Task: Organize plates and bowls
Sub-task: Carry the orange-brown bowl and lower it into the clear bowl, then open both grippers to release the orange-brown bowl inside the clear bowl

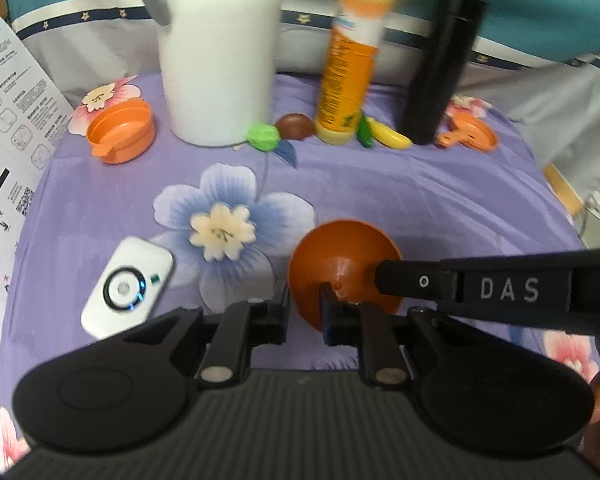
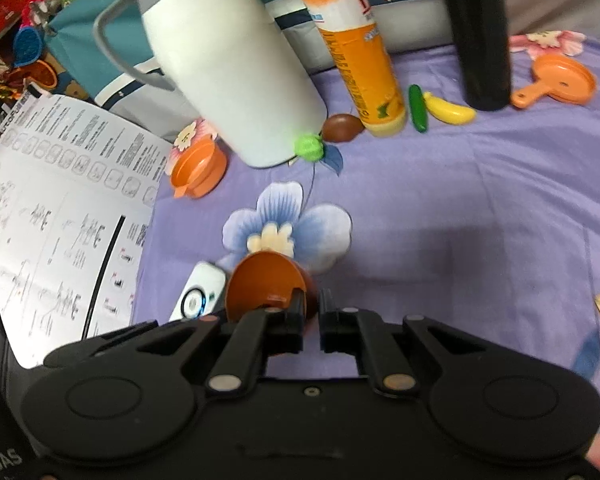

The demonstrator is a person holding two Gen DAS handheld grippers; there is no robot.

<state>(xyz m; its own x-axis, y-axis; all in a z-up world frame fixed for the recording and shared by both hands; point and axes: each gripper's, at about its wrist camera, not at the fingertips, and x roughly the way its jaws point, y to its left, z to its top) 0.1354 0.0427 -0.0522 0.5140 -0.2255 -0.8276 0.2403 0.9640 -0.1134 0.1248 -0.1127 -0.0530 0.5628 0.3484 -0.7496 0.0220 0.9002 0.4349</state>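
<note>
While both tilt steeply downward, each hand-held gripper point(image 1: 305, 300) point(image 2: 311, 304) is clamped on the orange bowl point(image 1: 332, 252).

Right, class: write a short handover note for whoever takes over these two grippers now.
Left gripper: shut on the rim of the brown bowl, held tilted above the purple cloth.
Right gripper: shut, apparently on the same bowl's other side.
Orange pot: back left, by the white jug.
Orange pan: back right, by the black flask.
Done: bowl picked up.
Left: set it with the others; nothing is stacked yet.
</note>
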